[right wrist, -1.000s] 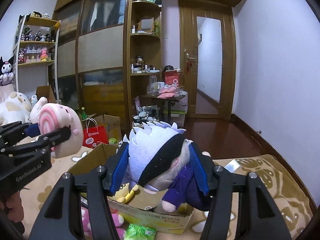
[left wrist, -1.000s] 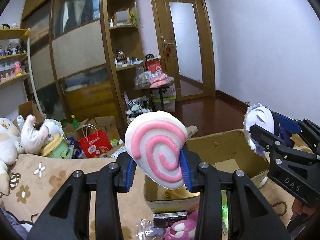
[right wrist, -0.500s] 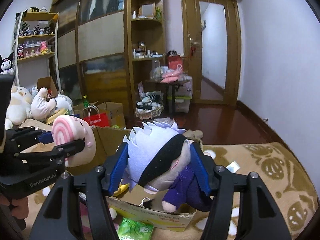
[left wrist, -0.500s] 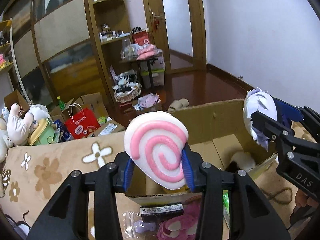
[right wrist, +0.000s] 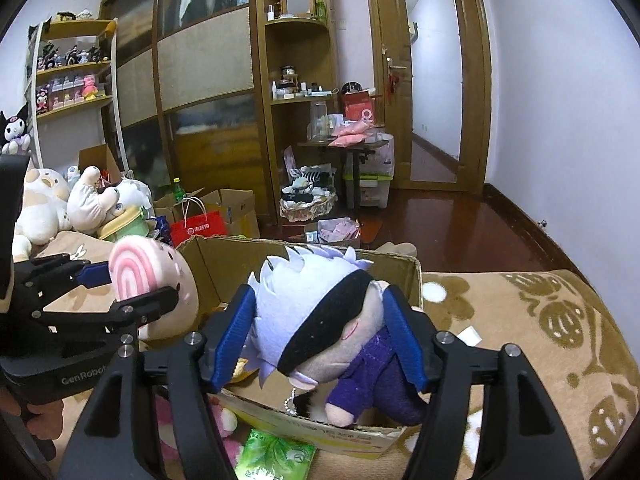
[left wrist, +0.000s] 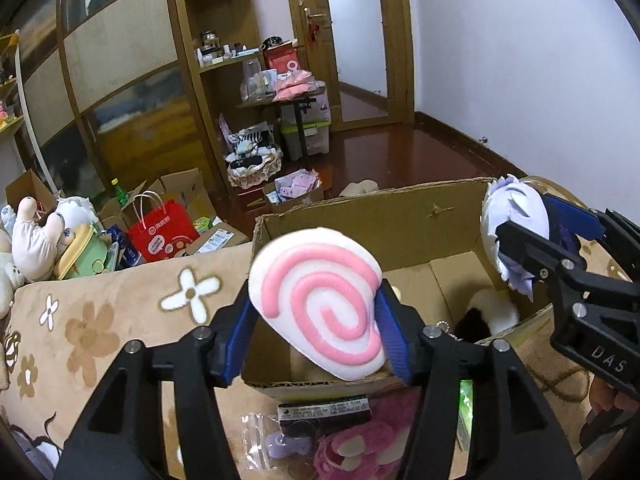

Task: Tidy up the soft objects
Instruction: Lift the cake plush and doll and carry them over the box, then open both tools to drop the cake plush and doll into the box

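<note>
My left gripper [left wrist: 316, 328] is shut on a pink-and-white swirl plush [left wrist: 320, 300], held above the near left edge of an open cardboard box [left wrist: 360, 216]. The swirl plush also shows in the right wrist view [right wrist: 152, 284]. My right gripper [right wrist: 320, 336] is shut on a doll with white spiky hair, a black blindfold and purple clothes [right wrist: 320, 320], held over the box's [right wrist: 400, 268] near right part. The doll also shows at the right in the left wrist view [left wrist: 512, 228]. A black-and-white plush [left wrist: 488, 312] lies inside the box.
The box stands on a beige flowered blanket [left wrist: 100, 320]. A pink plush [left wrist: 352, 448], a small plastic bag [left wrist: 276, 440] and a green packet [right wrist: 276, 456] lie in front of the box. Plush toys [right wrist: 44, 204] and a red bag [left wrist: 164, 228] sit at the left.
Both grippers have moved forward and tilted down over the box, each still holding its plush. The box interior now shows more fully.
</note>
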`<control>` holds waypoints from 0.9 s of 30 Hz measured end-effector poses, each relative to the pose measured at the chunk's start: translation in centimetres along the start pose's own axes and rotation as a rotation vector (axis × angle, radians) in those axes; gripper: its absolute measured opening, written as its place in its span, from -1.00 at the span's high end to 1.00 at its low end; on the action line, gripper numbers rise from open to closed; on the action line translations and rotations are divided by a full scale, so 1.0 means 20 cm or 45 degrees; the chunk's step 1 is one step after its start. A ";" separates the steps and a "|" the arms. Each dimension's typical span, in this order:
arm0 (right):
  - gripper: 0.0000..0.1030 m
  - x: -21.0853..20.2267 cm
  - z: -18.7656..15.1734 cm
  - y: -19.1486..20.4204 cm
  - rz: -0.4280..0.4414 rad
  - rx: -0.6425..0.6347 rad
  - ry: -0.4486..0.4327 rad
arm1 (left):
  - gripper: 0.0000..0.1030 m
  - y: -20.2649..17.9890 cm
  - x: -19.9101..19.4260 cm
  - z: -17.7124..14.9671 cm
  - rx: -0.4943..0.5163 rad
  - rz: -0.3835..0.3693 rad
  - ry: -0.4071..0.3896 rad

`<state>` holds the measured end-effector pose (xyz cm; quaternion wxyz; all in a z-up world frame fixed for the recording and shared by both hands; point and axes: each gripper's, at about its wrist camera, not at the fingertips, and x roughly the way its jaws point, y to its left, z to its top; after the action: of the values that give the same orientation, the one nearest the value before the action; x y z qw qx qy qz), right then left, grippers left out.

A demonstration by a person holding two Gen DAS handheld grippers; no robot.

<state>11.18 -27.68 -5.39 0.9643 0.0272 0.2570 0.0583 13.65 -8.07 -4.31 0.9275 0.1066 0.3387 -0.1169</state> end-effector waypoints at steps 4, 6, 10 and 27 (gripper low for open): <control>-0.54 0.00 0.00 -0.01 0.000 0.015 -0.011 | -0.50 0.01 -0.04 0.01 -0.012 0.013 -0.035; -0.56 0.00 0.00 -0.01 -0.002 0.018 -0.010 | -0.64 0.02 -0.06 0.02 -0.020 0.025 -0.048; -0.76 -0.01 0.00 -0.01 -0.010 0.053 -0.004 | -0.71 0.05 -0.07 0.02 -0.031 0.038 -0.020; -1.00 -0.18 -0.06 0.07 -0.010 0.063 0.043 | -0.90 0.17 -0.17 -0.03 -0.083 0.048 0.126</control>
<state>7.33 -26.73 -4.58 0.9590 0.0489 0.2748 0.0485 11.64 -4.15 -2.18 0.9146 0.0885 0.3858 -0.0829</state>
